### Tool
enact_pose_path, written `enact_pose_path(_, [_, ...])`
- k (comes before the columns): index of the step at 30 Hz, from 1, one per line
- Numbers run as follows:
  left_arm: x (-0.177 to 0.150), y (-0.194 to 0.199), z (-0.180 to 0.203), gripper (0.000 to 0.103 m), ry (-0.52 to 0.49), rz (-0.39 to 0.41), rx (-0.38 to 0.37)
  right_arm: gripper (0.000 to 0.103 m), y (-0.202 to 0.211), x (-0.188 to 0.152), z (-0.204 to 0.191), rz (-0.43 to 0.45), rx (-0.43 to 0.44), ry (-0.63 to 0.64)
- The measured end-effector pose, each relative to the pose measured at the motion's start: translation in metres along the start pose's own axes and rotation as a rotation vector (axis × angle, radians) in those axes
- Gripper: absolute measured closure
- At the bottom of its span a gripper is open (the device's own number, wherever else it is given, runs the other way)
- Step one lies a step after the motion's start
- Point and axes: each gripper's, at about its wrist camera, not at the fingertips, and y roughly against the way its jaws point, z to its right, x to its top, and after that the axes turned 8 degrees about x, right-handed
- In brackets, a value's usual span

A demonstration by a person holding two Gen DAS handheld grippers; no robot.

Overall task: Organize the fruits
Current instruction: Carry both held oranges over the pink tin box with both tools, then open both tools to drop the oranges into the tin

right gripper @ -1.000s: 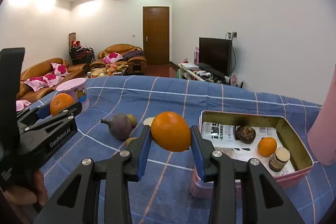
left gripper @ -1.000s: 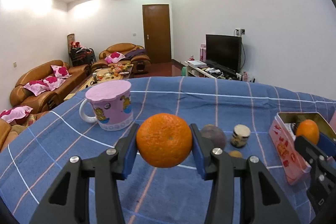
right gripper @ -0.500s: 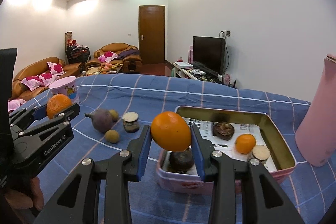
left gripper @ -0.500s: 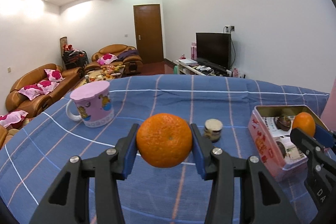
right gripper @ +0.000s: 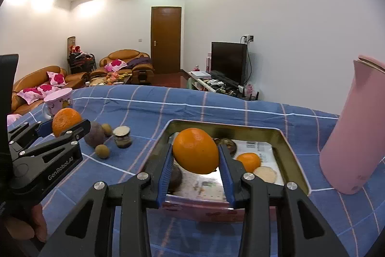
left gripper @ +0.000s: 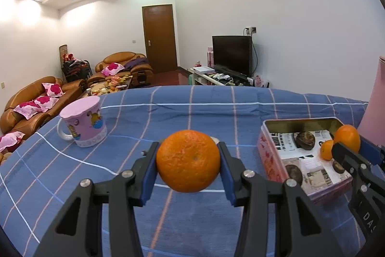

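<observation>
The left gripper (left gripper: 189, 161), black with blue ribbed pads, was clamped on a round, dimpled orange (left gripper: 188, 160) held above the blue checked cloth (left gripper: 168, 220). The right gripper (right gripper: 195, 155) was likewise clamped on a smoother, egg-shaped orange (right gripper: 195, 154), held over the near part of an open rectangular tin (right gripper: 292, 160). The tin had a pink printed outside, dull gold inner walls and a printed paper lining with a barcode; the small type could not be read. In it lay a small orange (right gripper: 249, 161), a pale flat-topped piece (right gripper: 266, 174) just beside that, and dark, rough-skinned round fruits (left gripper: 305, 140).

In the right wrist view the left gripper's side read "GenRobot.AI". Beyond it, on the cloth to the tin's left, lay a dark purple fruit (right gripper: 94, 136), two small tan round fruits (right gripper: 102, 151) and a short glass jar (right gripper: 122, 134) with a pale top, all near one another. A pink ceramic mug (left gripper: 83, 123) with cartoon prints and a white handle stood further left, well apart from the tin. A tall, smooth pink container (right gripper: 356, 127) stood just right of the tin.

Bare cloth lay open between mug and tin and in front of both grippers. The cloth's far edge dropped toward a room with tan leather sofas (left gripper: 31, 100), a brown door (left gripper: 159, 37) and a black television (left gripper: 232, 54).
</observation>
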Motion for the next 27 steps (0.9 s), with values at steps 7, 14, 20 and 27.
enact_pose_path(7, [0.003, 0.003, 0.024, 0.055, -0.012, -0.002, -0.031, 0.064, 0.004, -0.001, 0.022, -0.003, -0.016, -0.011])
enact_pose_path(14, [0.005, 0.004, 0.044, 0.055, -0.021, -0.003, -0.068, 0.064, 0.011, -0.003, 0.049, 0.001, -0.067, -0.023])
enact_pose_path(20, [0.009, 0.004, 0.068, 0.055, -0.039, -0.004, -0.11, 0.064, 0.015, -0.003, 0.082, 0.004, -0.128, -0.062])
enact_pose_path(27, [0.016, -0.004, 0.106, 0.055, -0.057, -0.023, -0.158, 0.064, 0.014, 0.004, 0.103, 0.03, -0.179, -0.098])
